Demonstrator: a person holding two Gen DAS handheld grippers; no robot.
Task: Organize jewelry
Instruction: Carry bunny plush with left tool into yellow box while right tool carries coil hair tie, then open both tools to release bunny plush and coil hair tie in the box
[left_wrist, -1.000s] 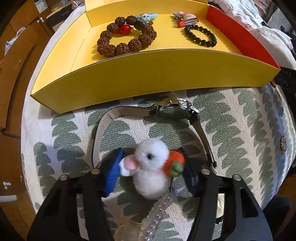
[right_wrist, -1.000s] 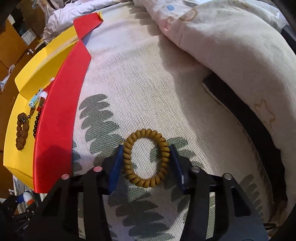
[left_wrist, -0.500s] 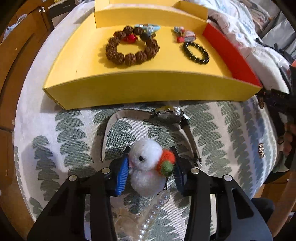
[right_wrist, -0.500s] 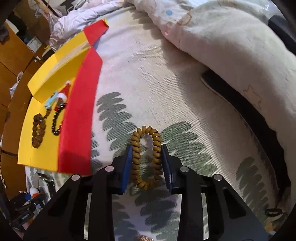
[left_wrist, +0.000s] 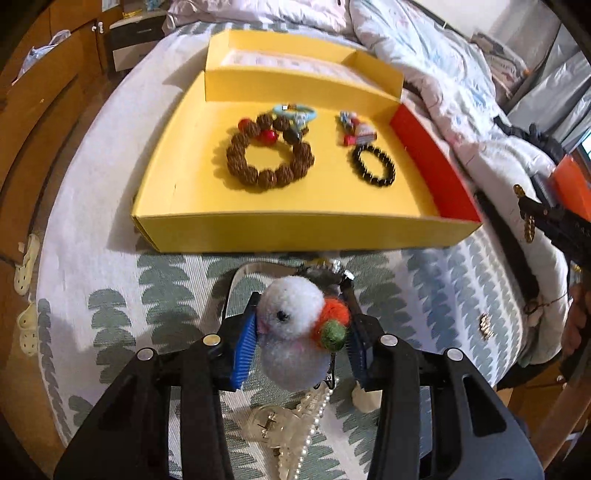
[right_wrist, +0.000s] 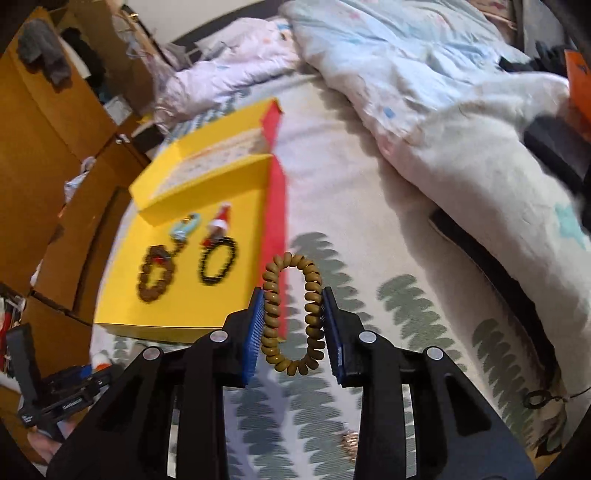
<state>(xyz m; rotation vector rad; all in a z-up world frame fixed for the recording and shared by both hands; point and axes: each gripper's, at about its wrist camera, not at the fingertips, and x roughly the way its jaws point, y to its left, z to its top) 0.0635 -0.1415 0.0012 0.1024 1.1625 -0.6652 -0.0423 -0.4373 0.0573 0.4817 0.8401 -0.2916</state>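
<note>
A fluffy pompom bunny charm (left_wrist: 293, 328) is pinched between the left gripper (left_wrist: 300, 341) pads, above the leaf-print cover short of the yellow tray (left_wrist: 303, 232); soft, light, compressible, best squeezed across the body. A mustard coil hair tie (right_wrist: 291, 314) is clamped by the right gripper (right_wrist: 293, 328), squashed narrow; springy, likely to slip sideways.

A patterned bedspread (left_wrist: 155, 295), pale with grey-green leaf motifs, covers the bed surface. A rumpled quilt (right_wrist: 424, 96), pale with small coloured prints, lies heaped along the far side, with a dark strap or band (right_wrist: 491, 258) running beneath its edge. Wooden cabinets (right_wrist: 44, 122) stand beside the bed; dark clothing (right_wrist: 44, 51) hangs over the top of one. A small drawer unit (left_wrist: 133, 40) stands beyond the bed's end. Light-coloured clogs (left_wrist: 27, 254) lie on the floor alongside.
</note>
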